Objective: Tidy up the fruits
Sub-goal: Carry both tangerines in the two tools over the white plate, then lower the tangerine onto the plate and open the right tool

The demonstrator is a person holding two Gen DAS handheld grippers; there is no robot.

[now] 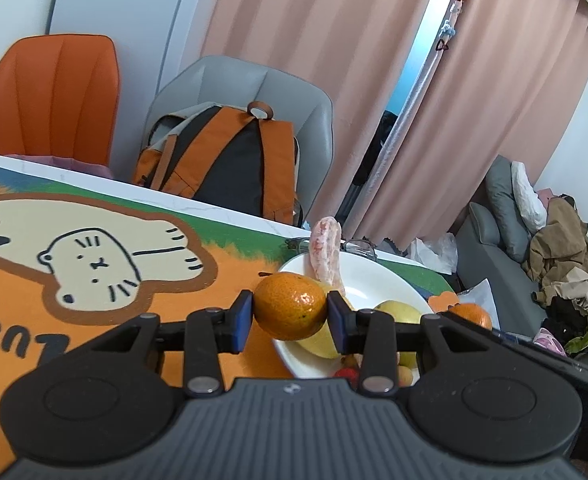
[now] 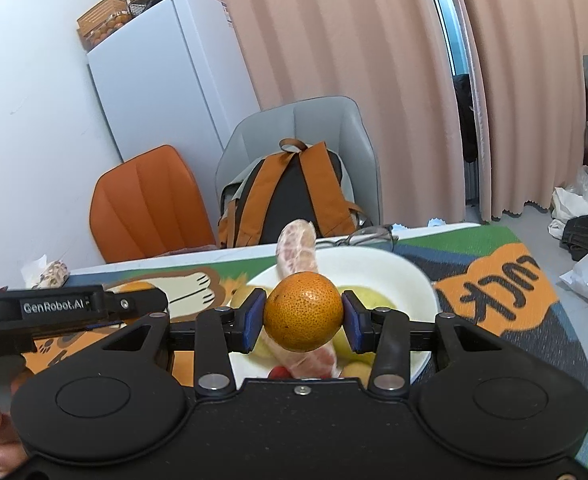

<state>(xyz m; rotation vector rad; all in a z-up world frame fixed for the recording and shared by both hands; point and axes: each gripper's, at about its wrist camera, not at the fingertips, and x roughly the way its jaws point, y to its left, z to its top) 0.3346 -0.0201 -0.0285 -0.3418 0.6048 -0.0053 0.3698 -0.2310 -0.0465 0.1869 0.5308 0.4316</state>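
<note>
Two oranges, one [image 1: 289,306] clamped per gripper, the other [image 2: 303,312] above white plate [image 2: 410,276] holding pomelo segment [image 2: 296,250], yellow-green fruit [image 2: 368,294].

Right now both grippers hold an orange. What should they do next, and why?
Probably lower the right hand-held gripper a little and set its orange in the white bowl. It hangs right above the bowl, where a pomelo wedge and yellow fruit already sit.
</note>
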